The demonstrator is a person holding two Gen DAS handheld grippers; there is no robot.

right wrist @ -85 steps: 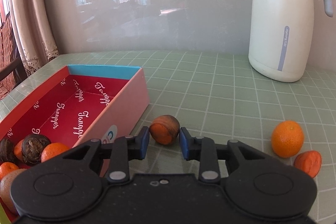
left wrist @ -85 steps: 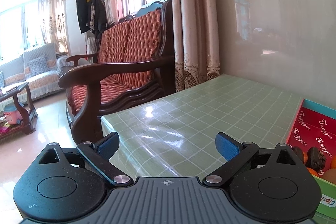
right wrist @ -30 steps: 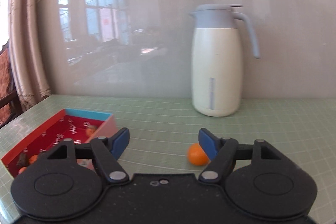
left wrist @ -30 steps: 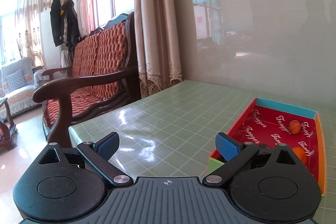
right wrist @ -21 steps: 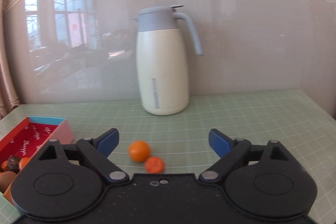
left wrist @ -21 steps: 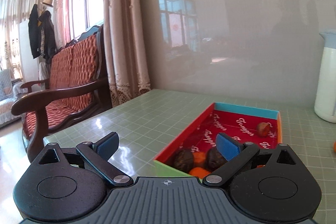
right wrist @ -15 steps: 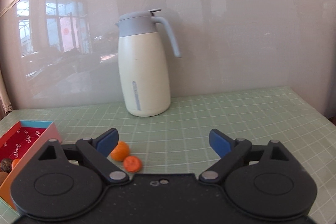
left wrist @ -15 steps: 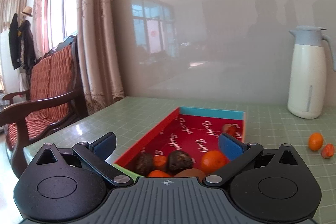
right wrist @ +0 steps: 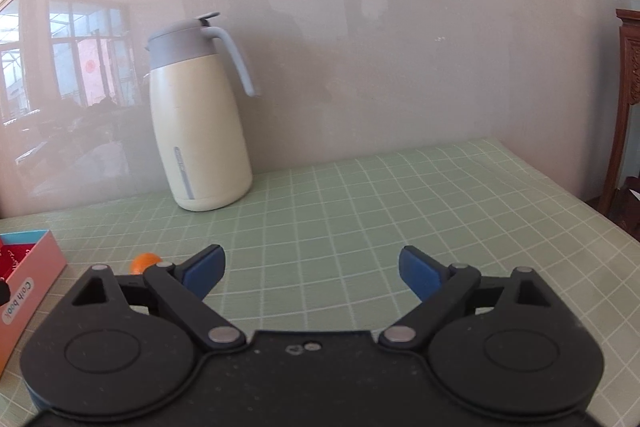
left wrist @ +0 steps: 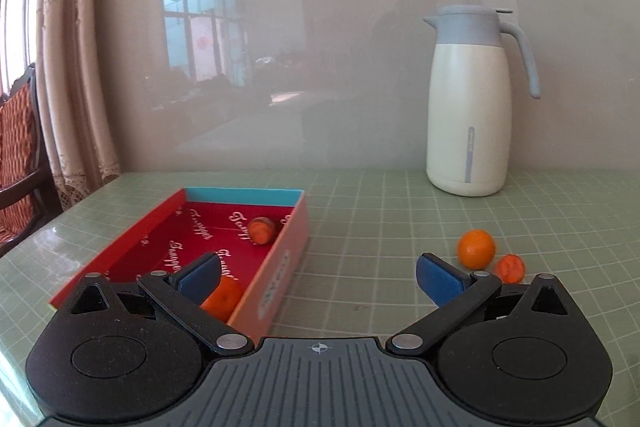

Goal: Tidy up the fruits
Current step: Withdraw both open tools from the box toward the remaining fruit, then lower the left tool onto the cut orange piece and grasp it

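A red box (left wrist: pixel 280 265) with a blue far wall lies on the green checked table, left in the left wrist view. Inside it are a small brown-orange fruit (left wrist: pixel 262 230) near the far end and an orange (left wrist: pixel 222 299) near the front. Two orange fruits lie on the table to its right: a round one (left wrist: pixel 476 249) and a smaller reddish one (left wrist: pixel 509 267). My left gripper (left wrist: pixel 318 277) is open and empty above the box's right wall. My right gripper (right wrist: pixel 311 269) is open and empty over bare table; the box corner (right wrist: pixel 30 275) and one orange (right wrist: pixel 145 262) show at its left.
A cream thermos jug with a grey lid and handle (left wrist: pixel 468 111) stands at the back by the glossy wall; it also shows in the right wrist view (right wrist: pixel 198 131). A wooden chair (left wrist: pixel 18 155) is past the table's left edge. Dark wooden furniture (right wrist: pixel 626 107) stands at the right.
Both grippers have swung to the right. In the left view the box has slid left and the two loose fruits came closer. In the right view the jug shifted right and the fruits slipped behind the left finger.
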